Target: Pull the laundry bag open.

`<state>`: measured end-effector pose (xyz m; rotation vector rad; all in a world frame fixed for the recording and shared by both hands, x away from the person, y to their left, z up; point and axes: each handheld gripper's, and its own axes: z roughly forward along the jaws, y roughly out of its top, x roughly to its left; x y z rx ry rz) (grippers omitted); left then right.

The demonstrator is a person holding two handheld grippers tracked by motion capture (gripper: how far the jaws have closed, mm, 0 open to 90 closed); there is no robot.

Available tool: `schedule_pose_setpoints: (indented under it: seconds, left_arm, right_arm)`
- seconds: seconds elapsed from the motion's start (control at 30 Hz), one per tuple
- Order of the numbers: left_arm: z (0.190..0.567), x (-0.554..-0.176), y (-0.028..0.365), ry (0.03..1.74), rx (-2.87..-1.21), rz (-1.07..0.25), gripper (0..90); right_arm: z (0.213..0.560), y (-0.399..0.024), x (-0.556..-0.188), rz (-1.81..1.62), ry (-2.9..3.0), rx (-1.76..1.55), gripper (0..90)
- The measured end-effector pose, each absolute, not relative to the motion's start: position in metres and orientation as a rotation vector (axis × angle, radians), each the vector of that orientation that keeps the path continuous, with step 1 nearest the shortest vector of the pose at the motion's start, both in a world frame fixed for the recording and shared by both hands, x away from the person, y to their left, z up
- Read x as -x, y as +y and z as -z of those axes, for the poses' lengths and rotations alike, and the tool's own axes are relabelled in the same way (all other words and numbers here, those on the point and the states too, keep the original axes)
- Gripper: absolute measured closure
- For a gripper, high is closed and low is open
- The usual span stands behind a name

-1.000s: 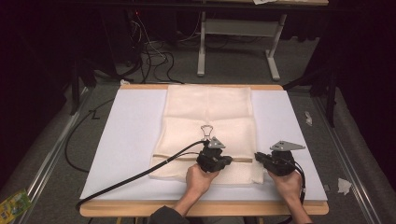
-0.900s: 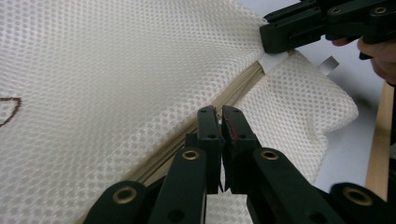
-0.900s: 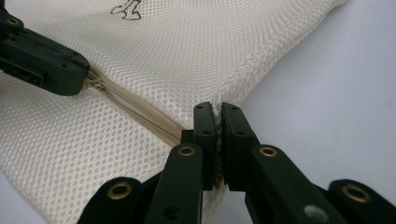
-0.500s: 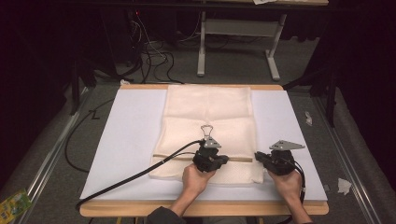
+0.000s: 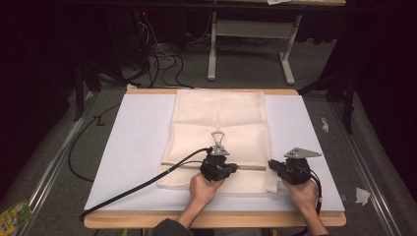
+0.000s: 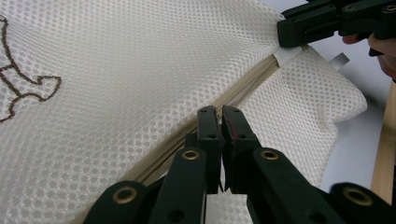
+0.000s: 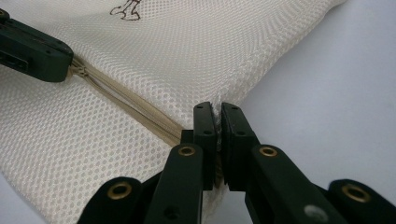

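A cream mesh bag (image 5: 221, 118) lies flat on the white mat (image 5: 133, 147), with a beige zipper (image 5: 251, 167) running across its near end. My left gripper (image 5: 234, 167) points right and is shut on the zipper (image 6: 247, 84); its jaws (image 6: 220, 112) are pressed together over the zipper line. My right gripper (image 5: 271, 165) points left and is shut on the bag's right edge at the zipper's end (image 7: 217, 108). In the right gripper view, the left gripper (image 7: 32, 51) sits on the zipper farther along. In the left gripper view, the right gripper (image 6: 299, 32) pinches a white tab.
A brown printed motif (image 5: 218, 138) marks the middle of the bag. The left gripper's black cable (image 5: 137, 189) trails off the table's near left. The wooden table edge (image 5: 211, 220) lies just behind my hands. Cables and a desk frame (image 5: 246, 49) stand on the floor beyond.
My left gripper has slid slightly left along the zipper. The right gripper has stayed in place on the bag's edge.
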<state>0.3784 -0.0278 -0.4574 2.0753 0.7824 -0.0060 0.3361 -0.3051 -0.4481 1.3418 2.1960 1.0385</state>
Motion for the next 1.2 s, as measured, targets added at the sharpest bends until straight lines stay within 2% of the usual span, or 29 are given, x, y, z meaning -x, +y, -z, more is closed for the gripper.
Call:
schedule_pose_setpoints:
  seconds: [1.2]
  left_arm:
    - [0.455, -0.379, -0.012, 0.82, -2.048, -0.004, 87.4]
  right_arm:
    - [0.448, -0.304, -0.337, -1.035, 2.194, -1.34, 87.0]
